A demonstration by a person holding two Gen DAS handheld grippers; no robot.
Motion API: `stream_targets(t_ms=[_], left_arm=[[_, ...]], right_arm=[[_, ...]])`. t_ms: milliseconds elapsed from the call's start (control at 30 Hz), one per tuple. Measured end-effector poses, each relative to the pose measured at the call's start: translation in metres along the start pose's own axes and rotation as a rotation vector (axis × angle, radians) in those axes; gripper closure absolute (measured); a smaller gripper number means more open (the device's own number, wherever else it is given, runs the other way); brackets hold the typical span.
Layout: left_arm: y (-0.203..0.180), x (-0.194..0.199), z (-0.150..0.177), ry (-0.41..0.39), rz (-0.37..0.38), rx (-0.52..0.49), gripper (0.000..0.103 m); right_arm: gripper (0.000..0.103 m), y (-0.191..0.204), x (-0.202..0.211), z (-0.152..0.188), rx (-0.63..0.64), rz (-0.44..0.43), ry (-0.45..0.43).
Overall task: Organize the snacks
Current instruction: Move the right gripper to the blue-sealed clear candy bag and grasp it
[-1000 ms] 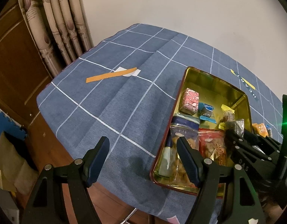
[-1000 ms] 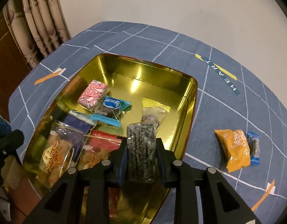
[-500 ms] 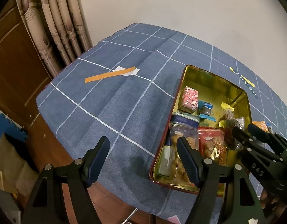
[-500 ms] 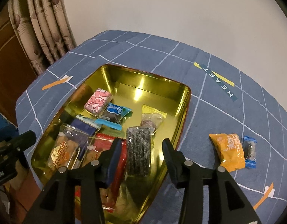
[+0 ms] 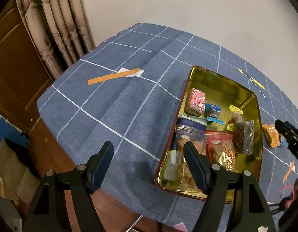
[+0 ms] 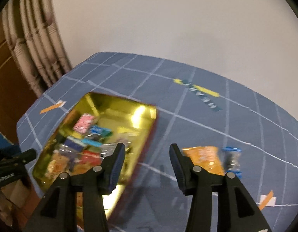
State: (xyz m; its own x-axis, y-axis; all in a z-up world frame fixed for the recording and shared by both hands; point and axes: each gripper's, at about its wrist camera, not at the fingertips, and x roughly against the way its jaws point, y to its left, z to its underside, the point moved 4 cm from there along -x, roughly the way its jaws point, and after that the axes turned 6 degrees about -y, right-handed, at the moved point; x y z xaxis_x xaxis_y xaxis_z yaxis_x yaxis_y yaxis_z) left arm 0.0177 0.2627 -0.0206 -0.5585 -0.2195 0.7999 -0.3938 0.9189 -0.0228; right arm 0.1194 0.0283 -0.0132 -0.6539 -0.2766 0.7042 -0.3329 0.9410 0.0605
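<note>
In the gold tin (image 5: 254, 104) I see one dark bar (image 5: 243, 136), long axis toward 12 o'clock; two packets (image 6: 202, 159) outside; both my left tongs (image 5: 148, 164) and right tongs (image 6: 147, 159) are spread, empty.

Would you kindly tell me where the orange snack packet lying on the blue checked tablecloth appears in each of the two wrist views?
Left wrist view: the orange snack packet sits at the far right edge, just beyond the gold rectangular tin, partly hidden by the other gripper.
Right wrist view: it lies right of centre, blurred, beside the right finger, with a small blue-ended packet to its right.
Shared landmark: the gold tin.
</note>
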Motion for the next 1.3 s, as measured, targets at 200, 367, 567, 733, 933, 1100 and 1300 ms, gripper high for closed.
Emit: stream_targets(t_ms=[200,367,567,733,933,1100,1300], left_arm=[[-0.003,-0.002,0.001,0.005,0.001,-0.018,0.031],[-0.006,-0.003,0.0,0.005,-0.003,-0.029,0.031],[-0.009,-0.003,0.0,-0.004,-0.021,-0.044,0.031],[-0.009,0.0,-0.003,-0.036,-0.057,-0.051,0.031],[-0.014,0.001,-0.003,-0.052,-0.094,-0.081,0.031],[-0.026,0.008,-0.002,-0.075,-0.093,-0.105,0.031],[-0.053,0.015,-0.008,-0.073,-0.061,-0.137,0.031]], right_arm=[[0.054,-0.07,-0.004,0.009,-0.099,0.115,0.025],[0.054,-0.12,-0.011,0.017,-0.146,0.195,0.059],[0.054,-0.148,-0.026,0.027,-0.182,0.205,0.099],[0.054,-0.148,-0.047,0.031,-0.152,0.2,0.125],[0.054,-0.145,-0.059,0.037,-0.135,0.182,0.132],[0.057,-0.146,-0.064,0.041,-0.111,0.19,0.116],[0.071,-0.143,-0.059,0.047,-0.082,0.156,0.069]])
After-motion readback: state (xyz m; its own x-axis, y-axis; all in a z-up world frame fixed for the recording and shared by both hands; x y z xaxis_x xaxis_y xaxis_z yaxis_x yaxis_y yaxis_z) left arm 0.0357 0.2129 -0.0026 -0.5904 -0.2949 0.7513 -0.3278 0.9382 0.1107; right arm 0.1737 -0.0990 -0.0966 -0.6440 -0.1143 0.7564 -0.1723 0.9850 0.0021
